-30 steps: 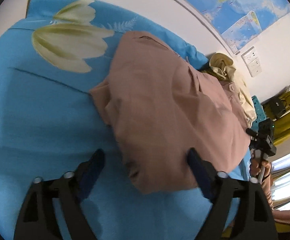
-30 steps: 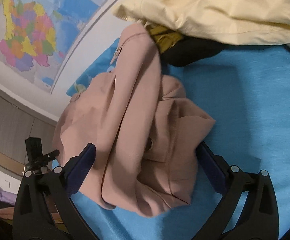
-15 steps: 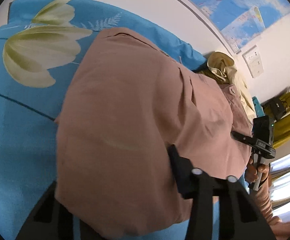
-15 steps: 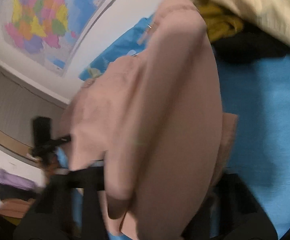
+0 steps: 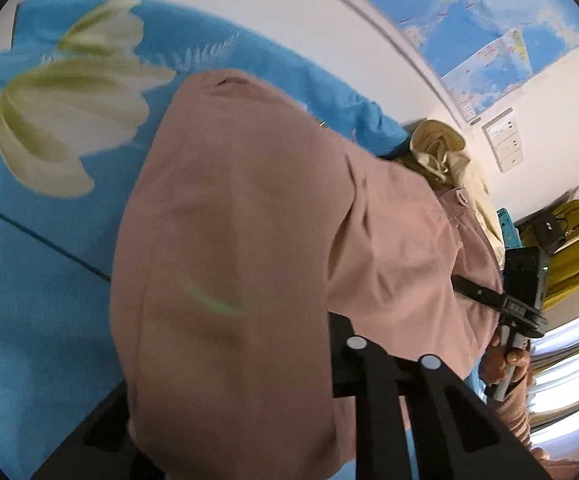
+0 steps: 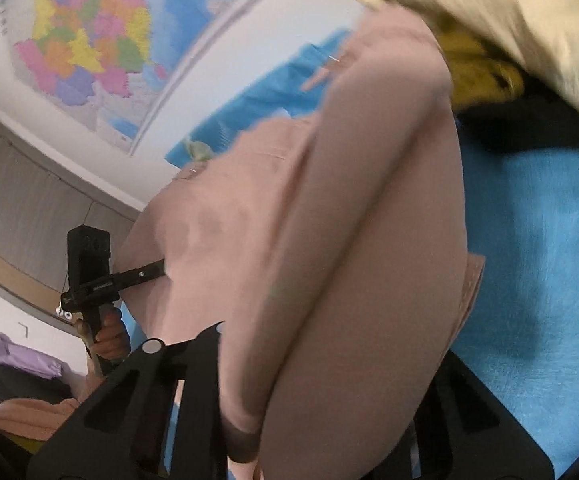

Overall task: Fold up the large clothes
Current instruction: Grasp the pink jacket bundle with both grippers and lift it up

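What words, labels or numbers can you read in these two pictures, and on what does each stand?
None can be read.
Wall map: lettering too small and blurred.
Wall map: print blurred.
Small display on the other hand-held gripper: characters too small to read.

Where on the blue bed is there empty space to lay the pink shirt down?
Bare blue sheet lies left of the pink shirt, below the flower print. In the right view more bare sheet lies right of the shirt, below the dark cloth. It is crowded by the wall, where the cream garment and yellow cloth are piled.
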`<state>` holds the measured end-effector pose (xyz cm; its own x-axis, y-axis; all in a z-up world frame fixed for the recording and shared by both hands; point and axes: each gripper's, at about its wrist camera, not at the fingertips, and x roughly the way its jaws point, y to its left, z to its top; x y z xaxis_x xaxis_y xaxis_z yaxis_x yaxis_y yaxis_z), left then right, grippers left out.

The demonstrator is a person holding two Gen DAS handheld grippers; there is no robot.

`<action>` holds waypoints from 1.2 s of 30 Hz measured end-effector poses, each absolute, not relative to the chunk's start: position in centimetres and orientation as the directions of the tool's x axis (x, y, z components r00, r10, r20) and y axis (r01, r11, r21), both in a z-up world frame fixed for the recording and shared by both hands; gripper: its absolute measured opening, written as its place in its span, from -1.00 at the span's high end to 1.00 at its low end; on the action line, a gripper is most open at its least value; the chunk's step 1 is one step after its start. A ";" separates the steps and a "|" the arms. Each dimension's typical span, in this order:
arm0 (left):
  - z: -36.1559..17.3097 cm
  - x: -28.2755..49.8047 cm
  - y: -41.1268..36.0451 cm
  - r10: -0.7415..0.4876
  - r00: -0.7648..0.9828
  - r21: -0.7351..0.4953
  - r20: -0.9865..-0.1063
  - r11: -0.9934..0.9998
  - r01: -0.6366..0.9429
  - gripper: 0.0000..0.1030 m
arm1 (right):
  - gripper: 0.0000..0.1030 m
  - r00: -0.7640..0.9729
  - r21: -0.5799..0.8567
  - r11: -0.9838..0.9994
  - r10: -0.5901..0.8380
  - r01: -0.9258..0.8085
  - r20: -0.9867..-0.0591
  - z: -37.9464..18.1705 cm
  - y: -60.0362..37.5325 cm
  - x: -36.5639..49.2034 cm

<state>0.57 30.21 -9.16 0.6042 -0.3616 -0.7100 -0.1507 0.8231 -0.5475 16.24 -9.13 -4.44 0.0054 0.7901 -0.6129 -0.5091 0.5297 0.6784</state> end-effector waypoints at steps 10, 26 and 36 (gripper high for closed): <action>-2.8 1.0 31.6 -0.297 0.668 -0.480 -0.682 0.871 -0.103 0.79 | 0.74 0.086 0.606 0.470 0.829 -0.641 -0.552 3.5 -6.5 16.0; 7.1 0.0 46.3 0.123 0.752 -0.255 -0.648 0.895 -0.367 0.79 | 0.75 -0.014 0.574 0.266 0.900 -0.774 -0.436 10.4 13.2 19.5; 1.8 -1.2 58.8 0.302 0.655 -0.214 -0.693 0.781 -0.587 0.77 | 0.74 -0.175 0.584 0.149 0.870 -0.798 -0.461 6.3 26.8 17.5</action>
